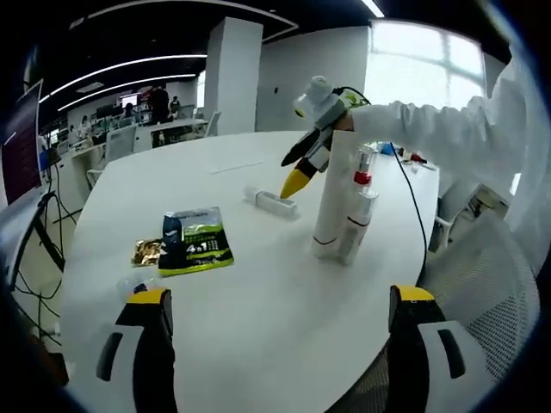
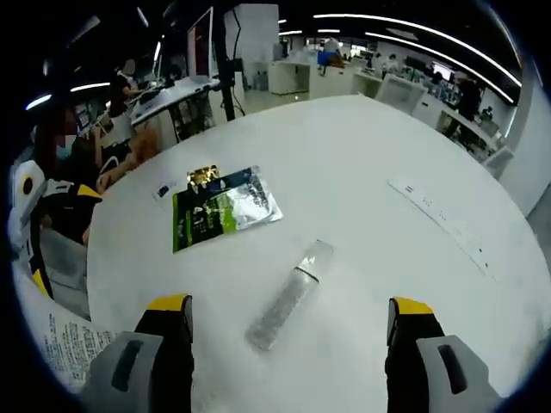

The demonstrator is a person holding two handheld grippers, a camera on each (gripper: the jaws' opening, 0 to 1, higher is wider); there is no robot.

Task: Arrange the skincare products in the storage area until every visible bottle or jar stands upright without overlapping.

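Skincare bottle (image 2: pixel 287 298), clear and slim, lies flat on the white table (image 2: pixel 387 172), just beyond the spread, empty right gripper (image 2: pixel 288 361). A green sachet (image 2: pixel 222 213) lies farther off. Left gripper (image 1: pixel 280 361) gapes empty; upright tubes (image 1: pixel 343 206), perhaps three, stand beside the bottle.

left claw (image 1: pixel 280 340) agape, right claw (image 2: pixel 291 344) too (seemingly)
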